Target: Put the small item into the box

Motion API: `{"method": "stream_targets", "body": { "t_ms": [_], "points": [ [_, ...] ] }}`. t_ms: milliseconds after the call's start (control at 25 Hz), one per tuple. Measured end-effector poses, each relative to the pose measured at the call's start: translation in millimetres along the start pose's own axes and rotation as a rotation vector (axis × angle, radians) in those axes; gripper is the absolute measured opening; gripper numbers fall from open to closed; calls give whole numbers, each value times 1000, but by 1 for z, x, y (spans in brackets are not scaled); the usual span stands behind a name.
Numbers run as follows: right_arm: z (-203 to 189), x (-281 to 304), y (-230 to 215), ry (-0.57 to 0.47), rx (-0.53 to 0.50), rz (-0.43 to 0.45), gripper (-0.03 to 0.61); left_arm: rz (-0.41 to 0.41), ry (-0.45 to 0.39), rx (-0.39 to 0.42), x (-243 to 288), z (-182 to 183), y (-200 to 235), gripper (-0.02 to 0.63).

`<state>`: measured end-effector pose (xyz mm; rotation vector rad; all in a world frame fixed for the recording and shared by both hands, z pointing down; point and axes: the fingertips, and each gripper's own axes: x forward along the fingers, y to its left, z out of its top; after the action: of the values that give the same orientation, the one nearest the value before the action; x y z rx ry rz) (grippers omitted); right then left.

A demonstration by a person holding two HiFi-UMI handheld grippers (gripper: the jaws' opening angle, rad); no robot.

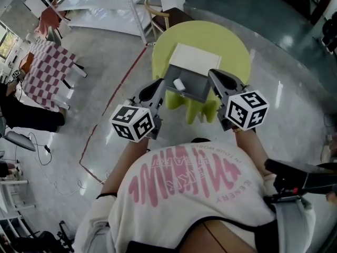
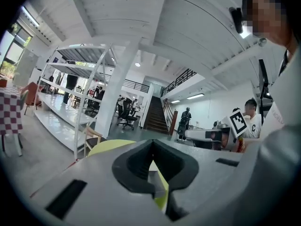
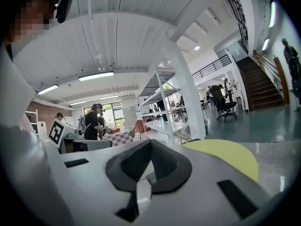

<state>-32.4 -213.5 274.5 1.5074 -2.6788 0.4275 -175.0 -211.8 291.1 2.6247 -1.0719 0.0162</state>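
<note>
A grey box with its white lid folded back stands on the round yellow-green table. A small white item lies inside the box near its left wall. My left gripper hovers at the box's left side with its jaws shut and empty. My right gripper hovers at the box's right side, its jaws also together with nothing held. In the left gripper view the left gripper has its tips meeting above the table. The right gripper view shows the right gripper the same way.
A wooden chair stands behind the table. A checkered table and a seated person are at the left. A red line runs across the floor. White shelving and people at desks fill the hall.
</note>
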Motion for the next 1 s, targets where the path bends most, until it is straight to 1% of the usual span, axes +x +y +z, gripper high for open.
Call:
{"method": "stream_targets", "body": {
  "t_ms": [280, 480, 640, 800, 1000],
  "points": [
    [-6, -18, -10, 43, -43, 30, 6, 44, -7, -8, -2, -8, -23, 8],
    [-7, -50, -23, 80, -61, 58, 6, 87, -30, -38, -3, -13, -55, 8],
    [-15, -81, -39, 98, -69, 70, 6, 117, -51, -50, -1, -25, -84, 8],
    [-14, -105, -50, 107, -73, 79, 6, 141, -54, -60, 0, -32, -109, 8],
    [-15, -133, -54, 132, -77, 91, 5, 160, -55, -77, -7, -38, -138, 8]
  ]
}}
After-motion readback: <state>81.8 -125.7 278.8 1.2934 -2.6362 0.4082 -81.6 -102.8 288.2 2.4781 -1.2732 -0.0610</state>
